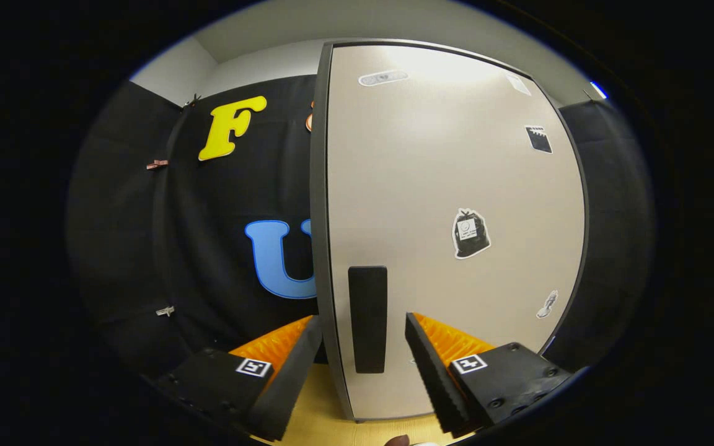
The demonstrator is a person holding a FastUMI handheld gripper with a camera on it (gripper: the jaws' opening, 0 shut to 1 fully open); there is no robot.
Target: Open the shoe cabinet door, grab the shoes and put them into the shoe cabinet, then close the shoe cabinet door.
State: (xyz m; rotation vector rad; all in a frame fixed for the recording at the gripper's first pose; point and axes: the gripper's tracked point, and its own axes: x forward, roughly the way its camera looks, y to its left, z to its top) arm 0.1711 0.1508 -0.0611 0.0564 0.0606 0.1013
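— Beige, that shoe cabinet door (450,186)? Where does it stand?

— Beige with a dark frame, upright and just ahead of the gripper (363,337), stickers scattered on its face.

— And the jaws?

— Spread wide, gripping nothing. The black handle (367,319) hangs upright between them, near the door's left edge, which also sits in the gap.

— Below?

— A yellowish wooden surface (313,415) under the fingers. Black cloth wall (196,248) to the left, beyond the door.

Tool (363,344) fingers ridged, apart, blocky screwed mounts, square black-and-white marker tags
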